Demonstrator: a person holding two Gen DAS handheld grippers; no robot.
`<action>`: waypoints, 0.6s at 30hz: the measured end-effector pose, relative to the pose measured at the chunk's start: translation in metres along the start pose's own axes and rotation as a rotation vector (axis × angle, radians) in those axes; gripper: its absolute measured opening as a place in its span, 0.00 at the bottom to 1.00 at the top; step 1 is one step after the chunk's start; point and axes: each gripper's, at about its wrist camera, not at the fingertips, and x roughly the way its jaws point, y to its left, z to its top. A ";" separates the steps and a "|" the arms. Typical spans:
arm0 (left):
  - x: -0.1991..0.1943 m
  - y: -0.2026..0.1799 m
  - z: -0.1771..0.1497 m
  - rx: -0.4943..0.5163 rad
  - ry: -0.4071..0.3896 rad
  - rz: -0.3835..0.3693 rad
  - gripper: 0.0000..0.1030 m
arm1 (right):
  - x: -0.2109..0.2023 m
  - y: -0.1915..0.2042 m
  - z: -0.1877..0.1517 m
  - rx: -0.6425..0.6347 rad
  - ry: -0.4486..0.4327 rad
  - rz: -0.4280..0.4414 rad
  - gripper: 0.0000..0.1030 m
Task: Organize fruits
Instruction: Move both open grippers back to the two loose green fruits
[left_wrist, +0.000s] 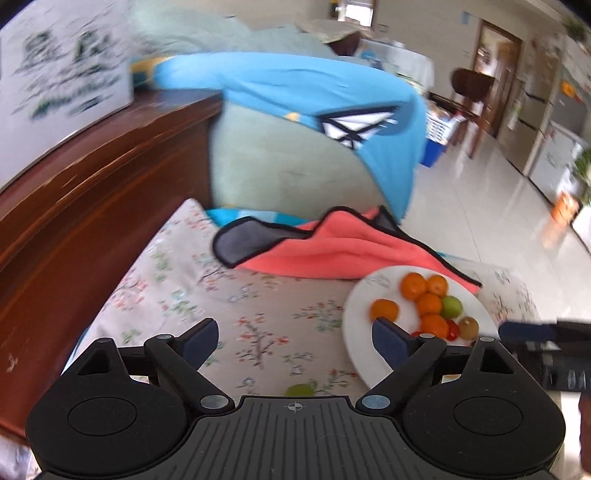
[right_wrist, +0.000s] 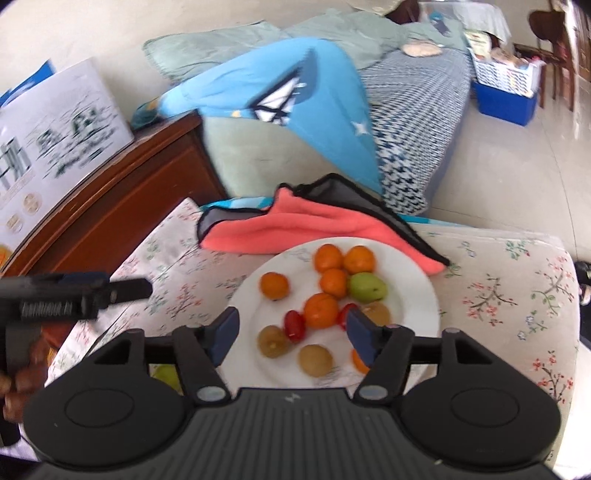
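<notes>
Right wrist view: fruit gathered on the plate, one green fruit outstanding

Right wrist view showed the floral cushion (right_wrist: 498, 280) carrying a coral cloth (right_wrist: 295, 229) and the white plate (right_wrist: 413, 295), which held the oranges (right_wrist: 321, 310), a green fruit (right_wrist: 367, 287), kiwis (right_wrist: 314, 360) and small red fruits (right_wrist: 294, 325). The right hand-held gripper (right_wrist: 291, 338) hovered over the plate's near part with jaws partly apart and nothing between its pads. The left hand-held gripper (left_wrist: 295, 343) stood wide open and empty above bare cushion, just left of the plate.

One stray green fruit (left_wrist: 300, 390) lay on the cushion beside the plate's near-left edge. The likely step was to collect it: lower open jaws straight over it, close gently since it looked round and apt to roll, then set it in a free spot on the plate.

Only the right view showed the plate's near fruits, including the kiwis at the front. The left view showed the stray fruit more clearly; in the right it peeked out behind the gripper's finger linkage.
</notes>
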 end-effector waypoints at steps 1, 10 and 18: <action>0.000 0.005 0.000 -0.016 0.005 0.001 0.94 | 0.000 0.006 -0.002 -0.016 0.003 0.007 0.68; 0.007 0.023 -0.010 0.022 0.099 0.069 0.95 | 0.014 0.066 -0.030 -0.167 0.087 0.122 0.79; 0.018 0.040 -0.023 0.013 0.188 0.100 0.95 | 0.042 0.094 -0.051 -0.250 0.154 0.156 0.79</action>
